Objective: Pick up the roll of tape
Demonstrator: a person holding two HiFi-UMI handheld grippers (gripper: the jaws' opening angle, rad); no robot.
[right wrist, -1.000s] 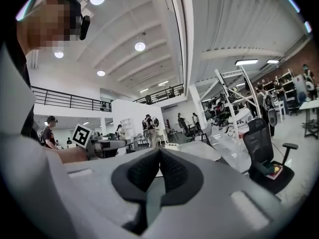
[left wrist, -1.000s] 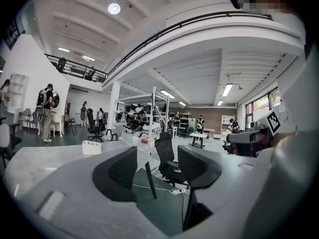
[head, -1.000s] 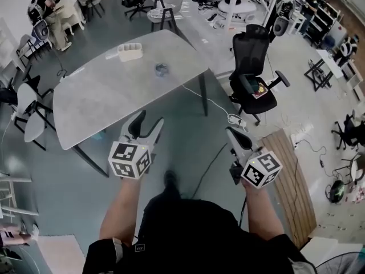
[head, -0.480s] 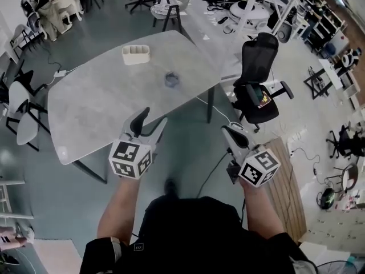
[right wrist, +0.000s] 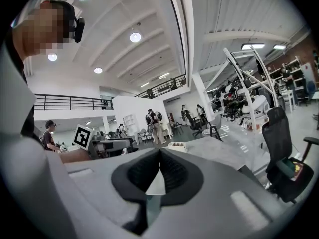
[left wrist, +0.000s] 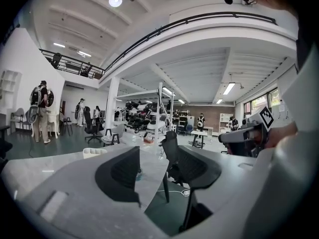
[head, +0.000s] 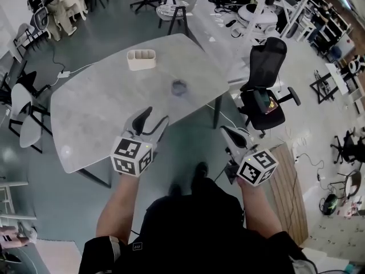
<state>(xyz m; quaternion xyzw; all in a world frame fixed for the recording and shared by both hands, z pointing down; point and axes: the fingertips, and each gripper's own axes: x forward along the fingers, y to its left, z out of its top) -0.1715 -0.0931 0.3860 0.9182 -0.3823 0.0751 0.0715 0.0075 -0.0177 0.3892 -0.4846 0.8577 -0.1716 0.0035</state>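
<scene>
A small dark, greyish roll of tape (head: 179,87) lies flat on the pale grey stone-look tabletop (head: 97,113), toward its right half and clear of every edge. A white rectangular compartmented holder (head: 141,59) stands farther back on the same top, well apart from the roll. The left gripper (head: 155,116) is held above the table's near edge with its two dark jaws spread wide. The roll lies ahead of it and a little to its right, well apart from the tips, and nothing sits between the jaws. In the left gripper view (left wrist: 152,153) the gap between the jaws shows only tabletop, floor and a table leg. A small bluish shape just beside the left jaw's inner edge may be the roll, but it is too small to be sure. The right gripper (head: 228,131) hangs off the table over the grey floor, by the near right corner. The roll lies ahead of it and to its left, well apart. In the right gripper view (right wrist: 159,158) its jaws are pressed together at the tips, with nothing clamped. A black wheeled office chair (head: 263,79) stands to the right of the table.
</scene>
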